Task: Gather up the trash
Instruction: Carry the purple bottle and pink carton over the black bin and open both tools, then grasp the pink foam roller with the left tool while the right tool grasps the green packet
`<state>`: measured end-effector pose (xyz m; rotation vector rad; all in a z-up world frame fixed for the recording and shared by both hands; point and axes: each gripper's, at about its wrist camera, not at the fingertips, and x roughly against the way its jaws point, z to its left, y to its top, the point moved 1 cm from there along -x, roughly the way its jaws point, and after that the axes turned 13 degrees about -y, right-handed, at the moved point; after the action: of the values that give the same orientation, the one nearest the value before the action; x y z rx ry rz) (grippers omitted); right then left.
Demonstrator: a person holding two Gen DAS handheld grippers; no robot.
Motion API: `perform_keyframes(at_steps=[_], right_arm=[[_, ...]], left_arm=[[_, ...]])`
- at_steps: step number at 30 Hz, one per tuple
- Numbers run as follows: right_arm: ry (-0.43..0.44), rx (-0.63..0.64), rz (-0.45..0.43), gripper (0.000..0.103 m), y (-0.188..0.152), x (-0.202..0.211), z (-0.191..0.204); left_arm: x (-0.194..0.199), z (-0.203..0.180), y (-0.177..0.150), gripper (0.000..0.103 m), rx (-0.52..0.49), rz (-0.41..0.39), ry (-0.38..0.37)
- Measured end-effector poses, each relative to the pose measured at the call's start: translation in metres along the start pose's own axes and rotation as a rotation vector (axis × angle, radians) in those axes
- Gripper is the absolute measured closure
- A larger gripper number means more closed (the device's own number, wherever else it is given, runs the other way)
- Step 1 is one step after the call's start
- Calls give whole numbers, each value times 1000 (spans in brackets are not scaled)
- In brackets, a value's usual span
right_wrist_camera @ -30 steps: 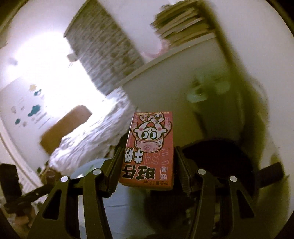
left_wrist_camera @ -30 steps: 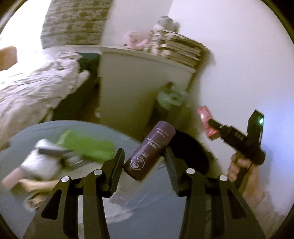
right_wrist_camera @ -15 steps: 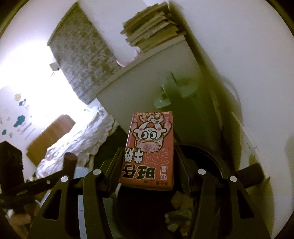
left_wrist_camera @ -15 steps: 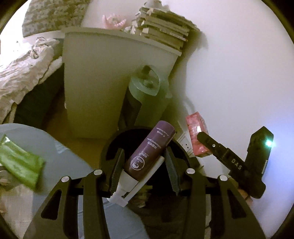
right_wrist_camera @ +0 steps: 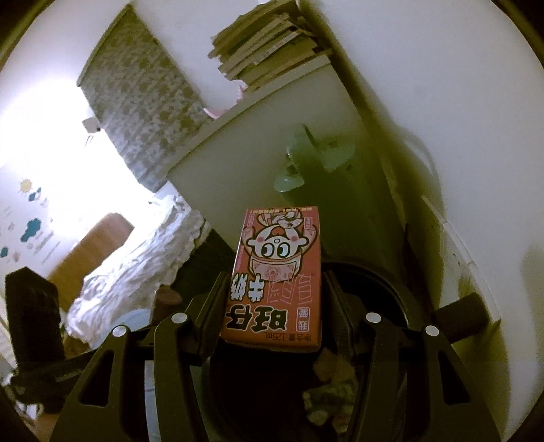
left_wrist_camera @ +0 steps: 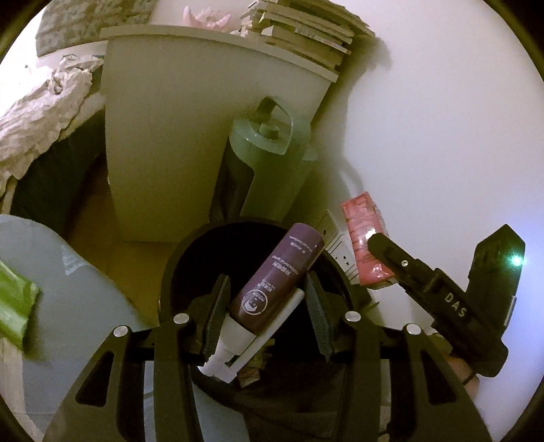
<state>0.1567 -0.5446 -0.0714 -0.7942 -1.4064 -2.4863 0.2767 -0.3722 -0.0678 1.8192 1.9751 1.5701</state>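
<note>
My left gripper (left_wrist_camera: 267,311) is shut on a purple spray bottle (left_wrist_camera: 275,282) with a white pump head, held tilted over the black trash bin (left_wrist_camera: 176,268). My right gripper (right_wrist_camera: 275,306) is shut on a red milk carton (right_wrist_camera: 277,278) with a cartoon face, held above the same black bin (right_wrist_camera: 391,289). The right gripper with the carton (left_wrist_camera: 365,238) also shows at the right of the left wrist view. Crumpled trash (right_wrist_camera: 335,384) lies inside the bin.
A green cylindrical appliance (left_wrist_camera: 268,170) and a white cabinet (left_wrist_camera: 190,136) with stacked books (left_wrist_camera: 306,30) stand behind the bin. A white wall (left_wrist_camera: 442,119) is at the right. A grey round table (left_wrist_camera: 68,289) with a green packet (left_wrist_camera: 13,302) is at the left. A bed (right_wrist_camera: 136,265) lies farther left.
Both grippers have moved from over the table to above the black bin, and come a little closer to it. Each still holds its item.
</note>
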Motion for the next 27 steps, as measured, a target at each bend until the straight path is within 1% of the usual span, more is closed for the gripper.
perform_keyframes(at_steps=[9,12,13,15,16,17,19,23,27], right_arm=[[-15,-16,12,48,-2,-3,-3],[-19,-21,13,48,-2,-4,-4],[-22,-22,13,48,-3,-4,-4],[-34,-32,16,47,-3,-5,-5],[-36,-39,20,43,-3,-5,-6],[-36,-47,22,36,-3,-6,-8],[-39,-65,13,32,-3,-5,-11],[-44,-52,18,32,-4,-6,-9],[-45,-20,20,32,-5,-8,-3]], left_arm=[[-12,3,-2,58,19,19,-6],[-16,3,1,56,23,20,-3],[-17,3,1,55,26,20,4],[-18,3,2,43,31,19,8],[-16,3,2,31,35,9,7],[-14,3,1,29,37,1,3],[-10,1,1,28,32,-4,-5],[0,-3,0,28,16,-8,-9],[25,-6,-3,28,0,-36,-10]])
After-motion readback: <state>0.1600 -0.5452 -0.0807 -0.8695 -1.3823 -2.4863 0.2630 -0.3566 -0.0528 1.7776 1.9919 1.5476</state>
